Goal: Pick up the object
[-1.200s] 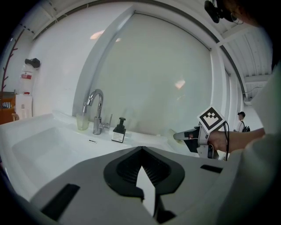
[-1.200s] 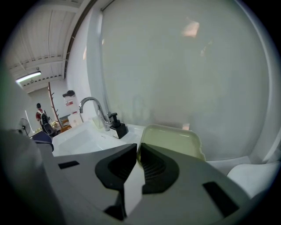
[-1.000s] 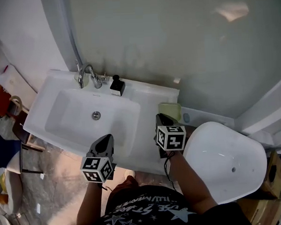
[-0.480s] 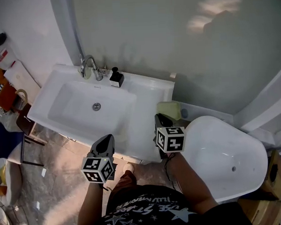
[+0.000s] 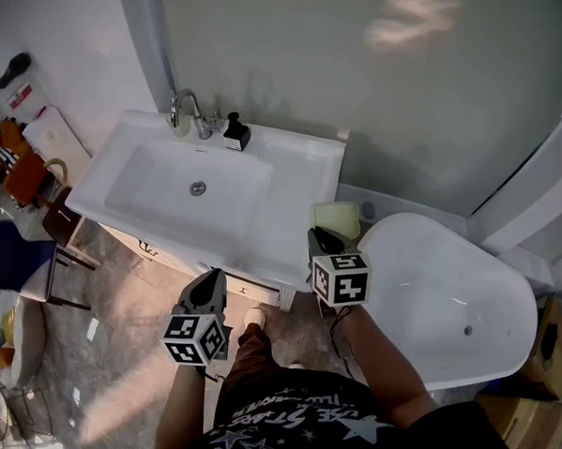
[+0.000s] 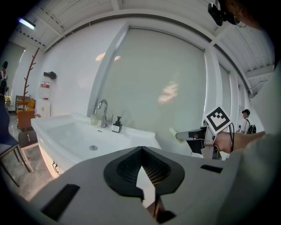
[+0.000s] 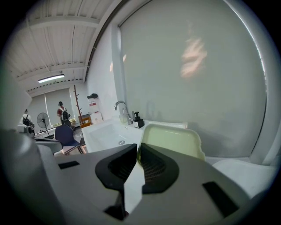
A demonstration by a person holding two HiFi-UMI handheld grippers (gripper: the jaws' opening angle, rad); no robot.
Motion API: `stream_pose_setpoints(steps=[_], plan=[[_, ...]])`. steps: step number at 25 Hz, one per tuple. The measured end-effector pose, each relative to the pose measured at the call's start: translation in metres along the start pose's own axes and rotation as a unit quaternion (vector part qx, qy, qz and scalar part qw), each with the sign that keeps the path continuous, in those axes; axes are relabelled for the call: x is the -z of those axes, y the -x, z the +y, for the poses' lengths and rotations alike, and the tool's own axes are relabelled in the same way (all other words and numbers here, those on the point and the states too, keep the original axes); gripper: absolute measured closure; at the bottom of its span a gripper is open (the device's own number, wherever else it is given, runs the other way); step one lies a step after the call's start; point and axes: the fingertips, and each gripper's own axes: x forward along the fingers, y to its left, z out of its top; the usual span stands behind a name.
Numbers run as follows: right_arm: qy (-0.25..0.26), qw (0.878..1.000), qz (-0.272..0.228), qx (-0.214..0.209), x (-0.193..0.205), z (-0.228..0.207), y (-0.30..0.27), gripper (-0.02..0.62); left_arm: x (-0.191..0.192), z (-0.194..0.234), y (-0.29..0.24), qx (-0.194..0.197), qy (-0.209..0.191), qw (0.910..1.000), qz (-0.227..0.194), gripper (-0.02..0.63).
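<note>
A pale green shallow plastic tray (image 5: 338, 218) hangs in the air between the sink and the bathtub. My right gripper (image 5: 321, 235) is shut on its near rim. In the right gripper view the tray (image 7: 173, 139) spreads out just past the closed jaws of that gripper (image 7: 137, 148). My left gripper (image 5: 211, 279) hovers lower left, over the floor in front of the vanity. Its jaws (image 6: 141, 149) meet at the tips with nothing between them. The left gripper view also catches the right gripper (image 6: 205, 137) off to the right.
A white vanity sink (image 5: 288, 176) fills the upper left, with a chrome faucet (image 5: 189, 109) and a black soap dispenser (image 5: 236, 133) at its back. A white bathtub (image 5: 454, 299) lies right. A grey wall stands behind. A dark chair (image 5: 20, 270) and clutter stand far left.
The sink has slid up and to the right in the head view and more floor shows on the left. Both grippers keep their places in the view, the tray still held.
</note>
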Motion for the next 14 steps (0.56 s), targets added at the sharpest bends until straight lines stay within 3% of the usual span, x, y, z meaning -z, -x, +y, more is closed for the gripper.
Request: stream_pose_setpoints(steps=[14], plan=[[0.008, 0.999, 0.017, -0.043, 0.066, 0.025, 0.070, 0.563, 0.058, -0.045, 0.091, -0.041, 0.013, 0.9990, 0.011, 0.591]])
